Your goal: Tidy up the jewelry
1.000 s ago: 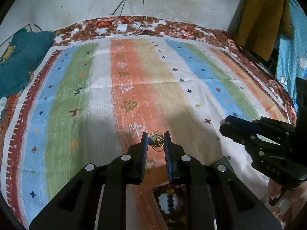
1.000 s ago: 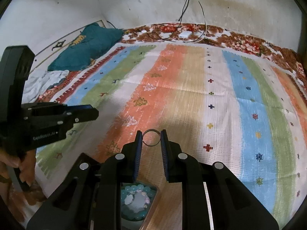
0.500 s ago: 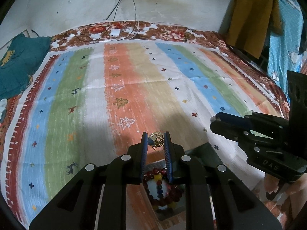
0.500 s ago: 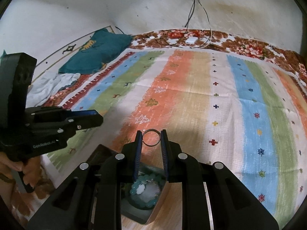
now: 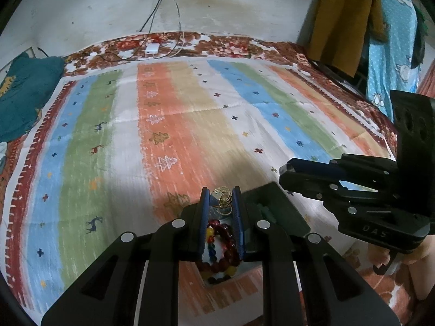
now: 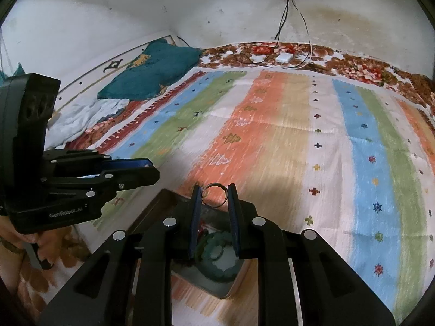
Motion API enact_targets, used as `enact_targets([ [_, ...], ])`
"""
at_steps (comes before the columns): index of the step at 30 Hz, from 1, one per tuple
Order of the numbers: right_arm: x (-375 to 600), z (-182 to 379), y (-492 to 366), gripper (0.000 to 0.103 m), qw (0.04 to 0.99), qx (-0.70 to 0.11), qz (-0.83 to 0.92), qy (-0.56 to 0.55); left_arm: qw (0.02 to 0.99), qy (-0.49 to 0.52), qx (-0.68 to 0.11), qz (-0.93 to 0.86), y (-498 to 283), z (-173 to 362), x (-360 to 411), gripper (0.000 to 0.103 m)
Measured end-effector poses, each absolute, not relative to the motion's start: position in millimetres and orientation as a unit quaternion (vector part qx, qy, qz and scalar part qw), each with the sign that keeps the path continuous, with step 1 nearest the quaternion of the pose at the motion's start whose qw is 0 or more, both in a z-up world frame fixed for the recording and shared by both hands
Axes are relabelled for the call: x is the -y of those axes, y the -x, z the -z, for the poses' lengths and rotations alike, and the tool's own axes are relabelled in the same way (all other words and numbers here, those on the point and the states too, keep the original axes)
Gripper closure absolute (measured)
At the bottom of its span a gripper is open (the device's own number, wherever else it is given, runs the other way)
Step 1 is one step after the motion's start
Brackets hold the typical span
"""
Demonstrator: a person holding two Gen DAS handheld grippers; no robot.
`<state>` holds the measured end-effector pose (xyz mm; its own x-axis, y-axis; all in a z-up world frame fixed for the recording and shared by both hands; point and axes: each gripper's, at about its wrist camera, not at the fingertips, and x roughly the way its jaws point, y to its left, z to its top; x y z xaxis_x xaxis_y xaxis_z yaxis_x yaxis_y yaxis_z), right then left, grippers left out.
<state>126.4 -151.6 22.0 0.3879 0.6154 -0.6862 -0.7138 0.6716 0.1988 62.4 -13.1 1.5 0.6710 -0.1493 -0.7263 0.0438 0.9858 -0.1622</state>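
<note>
My left gripper (image 5: pixel 220 199) is shut on a small bunch of gold jewelry (image 5: pixel 222 197) and holds it above a dark jewelry box (image 5: pixel 274 206). A red and yellow bead bracelet (image 5: pixel 220 247) lies in the box under the fingers. My right gripper (image 6: pixel 214 194) is shut on a thin metal ring (image 6: pixel 215 195), above the same box (image 6: pixel 163 206). A green bead bracelet (image 6: pixel 217 258) lies in the box below it. Each gripper shows in the other's view, the right one (image 5: pixel 288 169) and the left one (image 6: pixel 152 172).
A striped cloth (image 5: pixel 190 125) covers the bed. A teal garment (image 6: pixel 152 73) and white cloth (image 6: pixel 81 116) lie at the far left. A charger and cables (image 5: pixel 152 49) lie near the wall. Clothes (image 5: pixel 345 19) hang at the right.
Both grippers have drawn back over the near edge of the bed with their jewelry, and the jewelry box with its bracelets has come into fuller view beneath them.
</note>
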Motion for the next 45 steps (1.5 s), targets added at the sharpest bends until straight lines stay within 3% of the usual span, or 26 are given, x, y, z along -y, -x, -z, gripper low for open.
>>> enact_targets([
  [10,150,-22,-113,0.083,0.816,-0.388,-0.424,0.064,0.907,0.073,-0.409,0.059,-54,3,17,0.087],
  [12,151,-21,-111,0.083,0.815,-0.389,-0.424,0.065,0.904,0.086,-0.415,0.062,-54,5,14,0.079],
  [15,154,-21,-111,0.082,0.815,-0.392,-0.422,0.059,0.903,0.094,-0.415,0.057,-55,5,10,0.078],
  [17,156,-21,-112,0.067,0.818,-0.393,-0.417,0.057,0.903,0.099,-0.414,0.052,-55,4,6,0.075],
  [29,174,-22,-107,0.052,0.827,-0.389,-0.402,0.049,0.904,0.095,-0.414,0.050,-43,6,5,0.055],
  [32,176,-21,-103,0.045,0.827,-0.388,-0.403,0.049,0.905,0.092,-0.413,0.049,-37,8,6,0.048],
  [35,179,-22,-101,0.039,0.828,-0.387,-0.404,0.047,0.905,0.089,-0.413,0.049,-33,9,8,0.033],
  [45,190,-21,-94,0.017,0.834,-0.382,-0.397,0.043,0.912,0.063,-0.403,0.033,-14,10,13,0.007],
])
